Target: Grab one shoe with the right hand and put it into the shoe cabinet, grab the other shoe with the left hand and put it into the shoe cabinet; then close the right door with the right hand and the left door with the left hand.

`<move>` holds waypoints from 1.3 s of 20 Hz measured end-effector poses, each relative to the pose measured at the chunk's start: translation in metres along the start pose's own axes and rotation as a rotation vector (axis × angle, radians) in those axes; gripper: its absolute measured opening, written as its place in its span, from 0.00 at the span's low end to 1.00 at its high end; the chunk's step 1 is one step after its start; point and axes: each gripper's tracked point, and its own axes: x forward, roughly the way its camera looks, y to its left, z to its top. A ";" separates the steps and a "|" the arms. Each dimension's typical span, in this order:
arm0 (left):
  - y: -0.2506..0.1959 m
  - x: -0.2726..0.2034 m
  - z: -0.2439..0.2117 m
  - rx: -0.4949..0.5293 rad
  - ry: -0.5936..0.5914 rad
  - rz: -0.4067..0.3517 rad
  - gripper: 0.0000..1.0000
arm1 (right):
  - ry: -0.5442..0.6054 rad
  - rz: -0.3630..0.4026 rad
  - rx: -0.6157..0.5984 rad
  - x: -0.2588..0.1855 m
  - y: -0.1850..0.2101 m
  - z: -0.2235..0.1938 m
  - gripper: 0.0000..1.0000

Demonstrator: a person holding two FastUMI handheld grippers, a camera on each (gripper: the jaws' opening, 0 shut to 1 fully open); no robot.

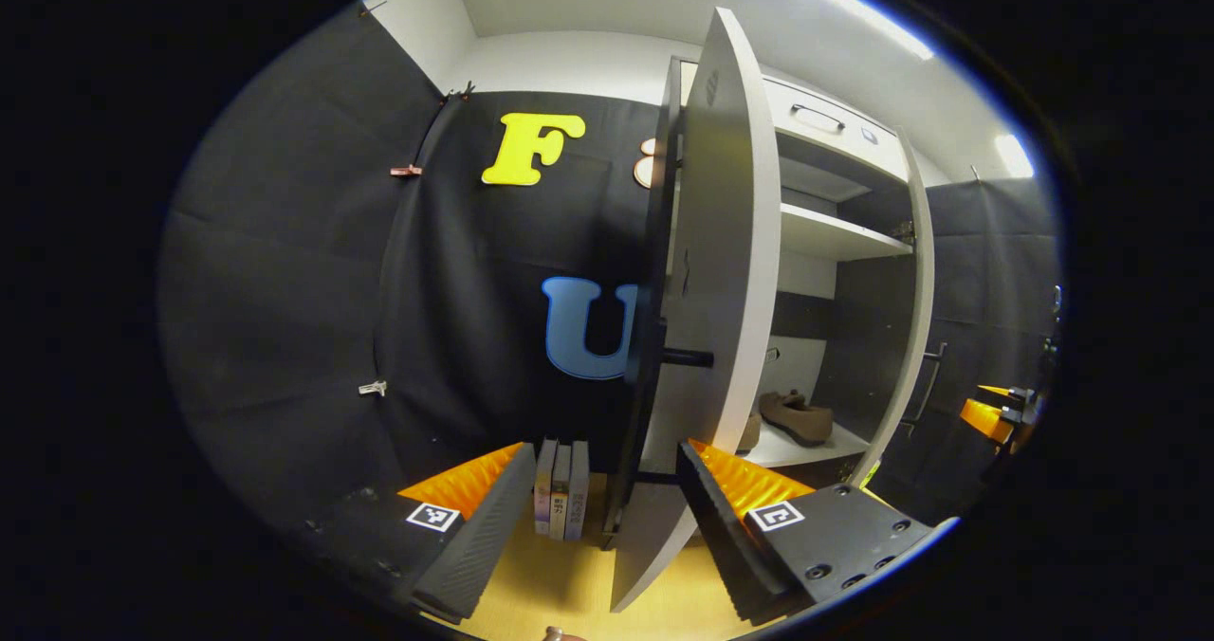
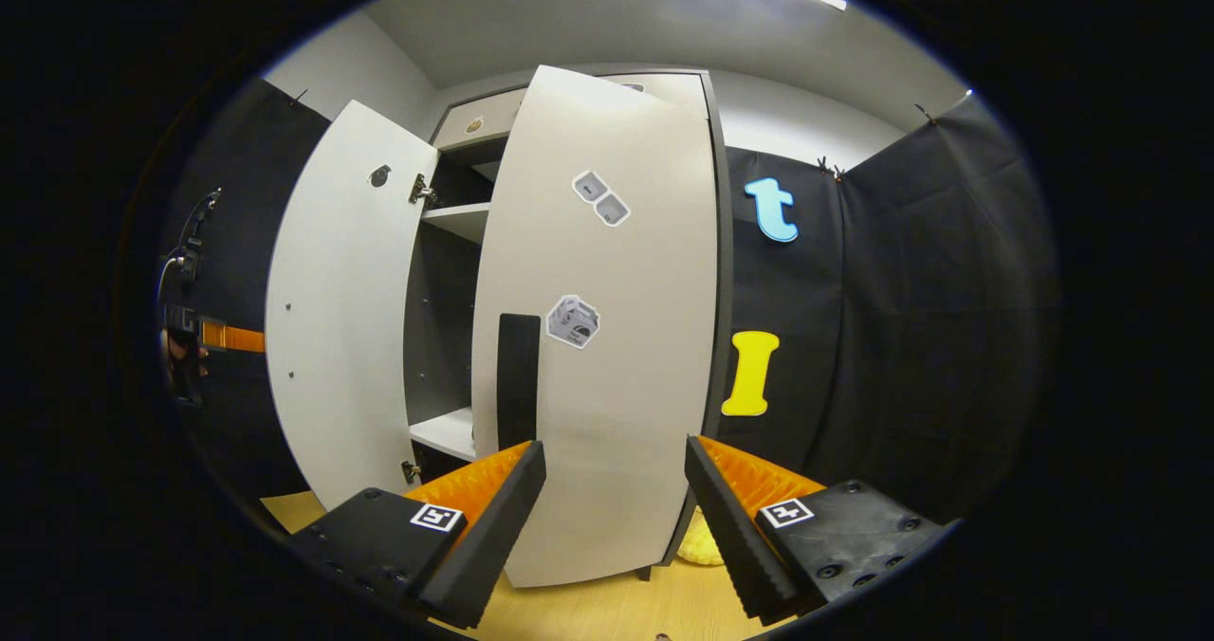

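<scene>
Left gripper view, left to right: left gripper (image 1: 596,518) open and empty at the bottom, left door (image 1: 721,271) edge-on at centre, just right of it a brown shoe (image 1: 799,415) on the lower shelf (image 1: 806,448) of the shoe cabinet. Right gripper view: right door (image 2: 607,338) at centre, partly swung in, dark handle (image 2: 518,380) above the open, empty right gripper (image 2: 615,518). Door-closing step, apparently. Next: push right door shut, then left door.
</scene>
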 end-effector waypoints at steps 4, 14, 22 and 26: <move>-0.007 -0.001 0.001 0.040 0.002 0.026 0.95 | 0.015 0.003 0.000 0.001 -0.004 -0.006 0.98; -0.085 0.012 -0.004 0.071 -0.006 -0.060 0.97 | 0.027 0.060 0.007 0.012 -0.004 -0.015 0.98; -0.156 0.030 -0.003 0.066 -0.021 -0.192 0.94 | 0.016 0.048 0.036 0.002 -0.028 -0.012 0.98; -0.173 0.028 -0.007 0.049 -0.012 -0.238 0.93 | 0.012 0.034 0.041 -0.004 -0.037 -0.010 0.98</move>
